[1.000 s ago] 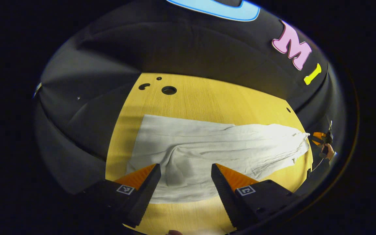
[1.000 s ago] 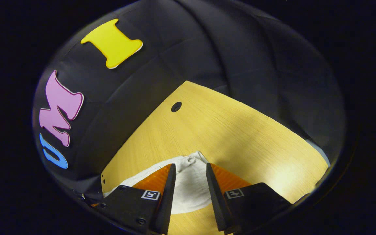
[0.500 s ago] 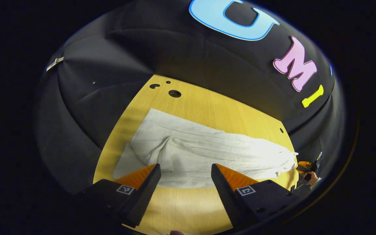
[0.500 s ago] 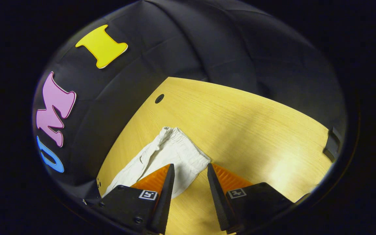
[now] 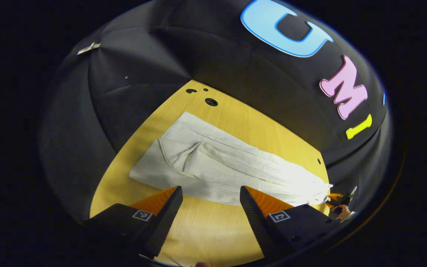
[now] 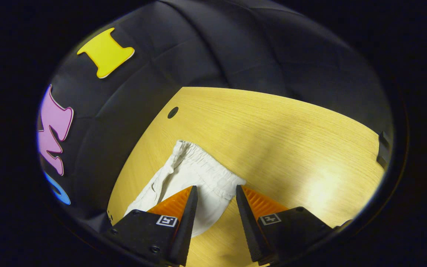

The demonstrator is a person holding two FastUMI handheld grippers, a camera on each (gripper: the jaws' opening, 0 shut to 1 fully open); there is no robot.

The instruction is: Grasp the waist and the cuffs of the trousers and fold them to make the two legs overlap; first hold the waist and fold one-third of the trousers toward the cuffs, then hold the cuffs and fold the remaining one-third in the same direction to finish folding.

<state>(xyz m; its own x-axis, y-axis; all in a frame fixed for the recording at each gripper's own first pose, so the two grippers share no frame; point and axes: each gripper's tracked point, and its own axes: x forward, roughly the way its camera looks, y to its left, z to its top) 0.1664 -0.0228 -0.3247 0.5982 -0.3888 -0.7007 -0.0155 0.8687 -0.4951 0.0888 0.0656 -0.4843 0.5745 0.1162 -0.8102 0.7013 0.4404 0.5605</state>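
Trousers, pale and long, lying flat on the wooden table, legs apparently already laid one over the other, so the first fold judged done and the waist fold next. In the left gripper view, cuff end of the trousers toward the table's holed far corner, waist end running off to the lower right near a second gripper and a hand at the rim. In the right gripper view, gathered elastic waist of the trousers just ahead of the fingertips, bare table beyond it. Left gripper spread wide, nothing between the fingers, poised above bare table on the near side of the trousers' long edge, tilted down toward them. Right gripper parted too, more narrowly, waistband cloth showing in the gap but not visibly pinched; contact with the cloth hard to judge. Next move, by judgement: down onto the waistband, close on both layers, lift and carry a third of the length toward the cuffs, with care not to drag the lower leg out of line.
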